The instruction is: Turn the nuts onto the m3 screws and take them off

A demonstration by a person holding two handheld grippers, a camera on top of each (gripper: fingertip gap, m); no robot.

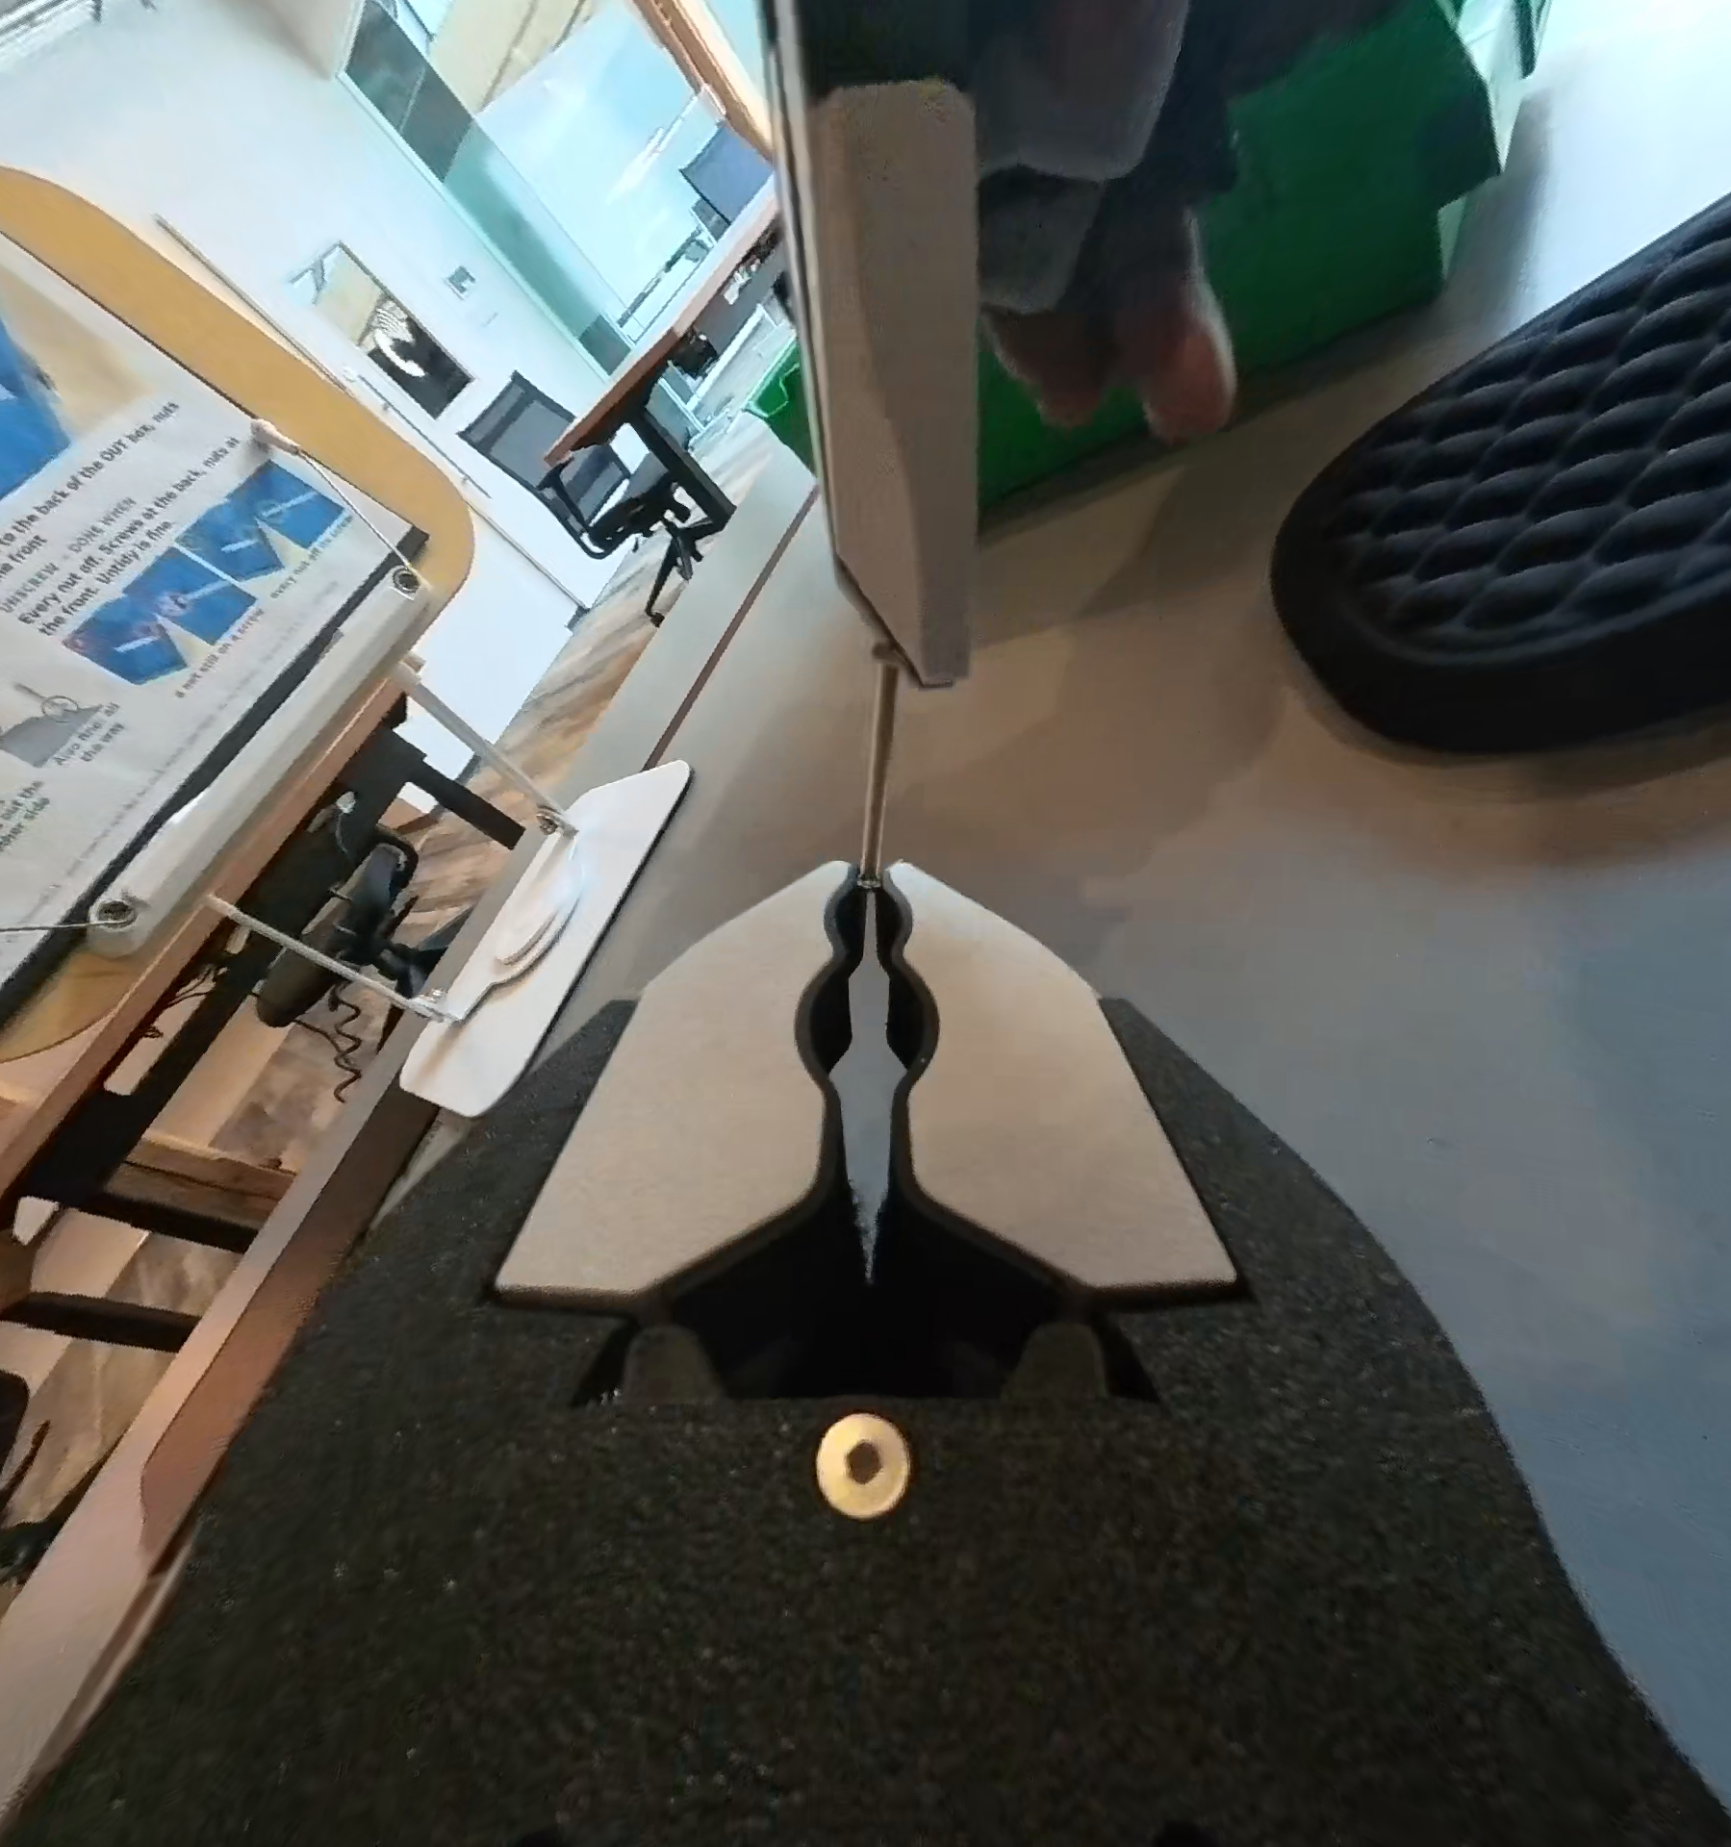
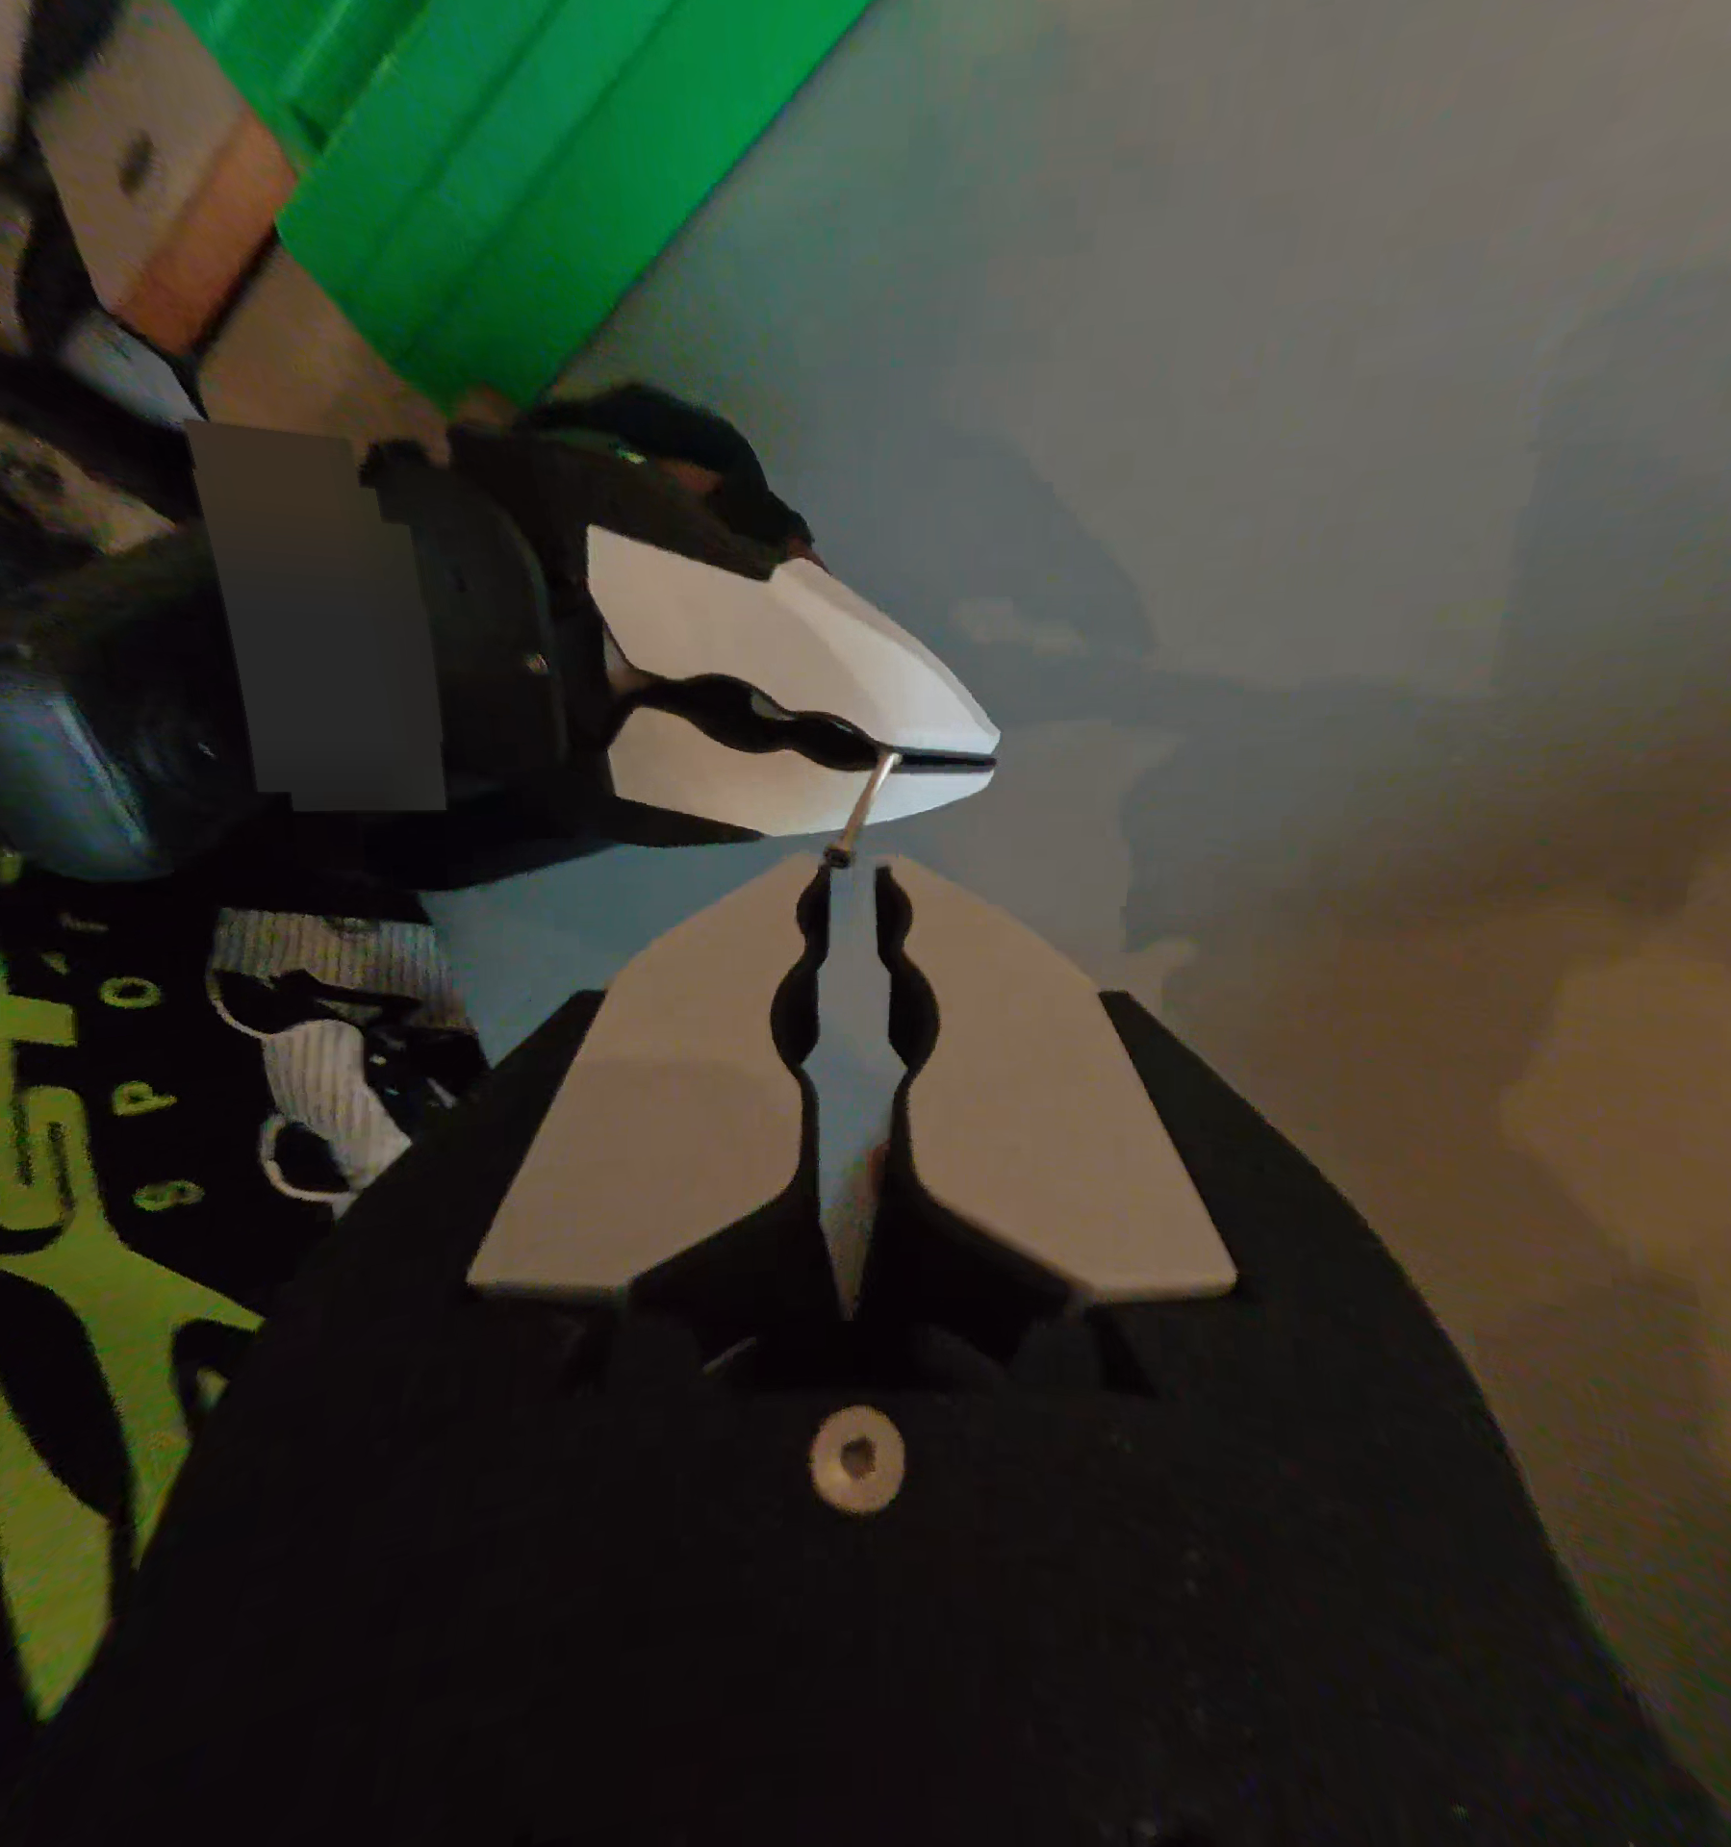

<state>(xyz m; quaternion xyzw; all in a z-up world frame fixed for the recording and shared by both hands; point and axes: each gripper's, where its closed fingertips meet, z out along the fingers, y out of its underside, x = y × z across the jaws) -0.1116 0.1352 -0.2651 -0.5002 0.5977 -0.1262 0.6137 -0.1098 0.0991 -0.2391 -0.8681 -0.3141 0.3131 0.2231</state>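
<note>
- Grey tabletop lies under both tools. An open office shows far off to the left, and a printed sheet on a stand sits left of the left tongs. None of this matters to the step.
- Left tongs have their tips closed tight on one end of the m3 screw. The thin shaft runs straight out ahead of them toward the other tool. Hold this grip firm and motionless, because any roll of the shaft would waste the turning.
- At the far end of the shaft sits the nut, just ahead of the right tongs' left fingertip and off-centre to their gap.
- Right tongs stand a little open, gripping nothing, with clear space between the pads. I judge they are between turns and re-setting on the nut.
- To do it well, shift the right tongs slightly leftward so the nut sits centred between the pads. Close on its flats only, then rotate about the shaft's own line. Pulling sideways would likely bend or tilt the slender screw in the left grip.
- Beyond the right tongs a green bin stands, with a black padded mat to the right. A dropped nut would likely land on the table near these.
</note>
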